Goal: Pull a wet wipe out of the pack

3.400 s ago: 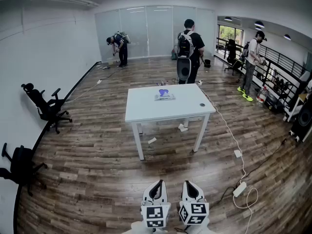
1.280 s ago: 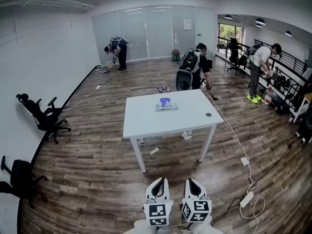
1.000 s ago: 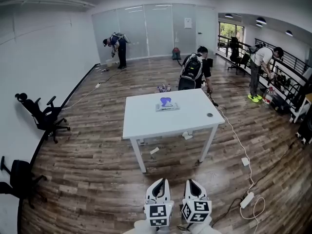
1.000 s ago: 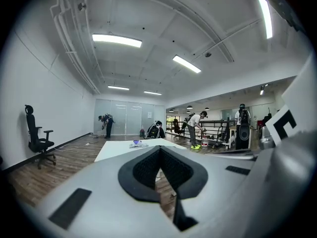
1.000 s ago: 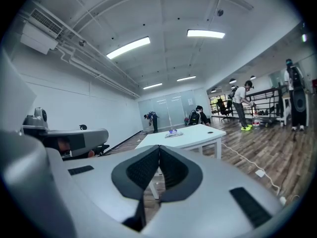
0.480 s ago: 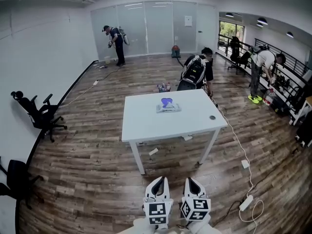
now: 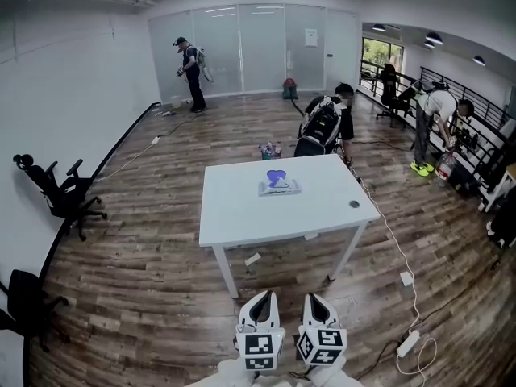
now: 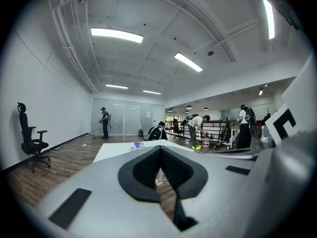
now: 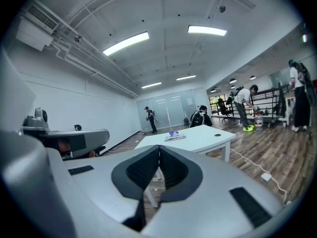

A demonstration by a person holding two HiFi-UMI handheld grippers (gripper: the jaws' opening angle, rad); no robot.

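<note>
Looking down on the wet wipe pack [image 7: 279, 187], lying flat on the far half of a white table [image 7: 266, 216], with a purple piece [image 7: 276, 175] standing up from its top. Noting a small dark round thing [image 7: 354, 204] near the table's right edge, well apart from the pack. Holding the left gripper [image 7: 260, 300] and the right gripper [image 7: 314, 301] side by side at the near edge of the head view, well short of the table, with open wood floor [image 7: 161, 289] lying between them and the pack. Pointing both toward the table, with the pack showing far ahead beyond the jaws in each gripper view. Pressing each pair of jaws together, pads meeting, gripping nothing. Seeing a paper scrap [image 7: 253, 258] on the floor under the table, a crouching person with a backpack [image 7: 326, 124] just beyond its far right corner, another person [image 7: 190, 63] standing by the far glass wall, a third [image 7: 435, 113] bending at the right railing, an office chair [image 7: 56, 192] at the left wall, and a power strip [image 7: 407, 343] on the floor at near right.
</note>
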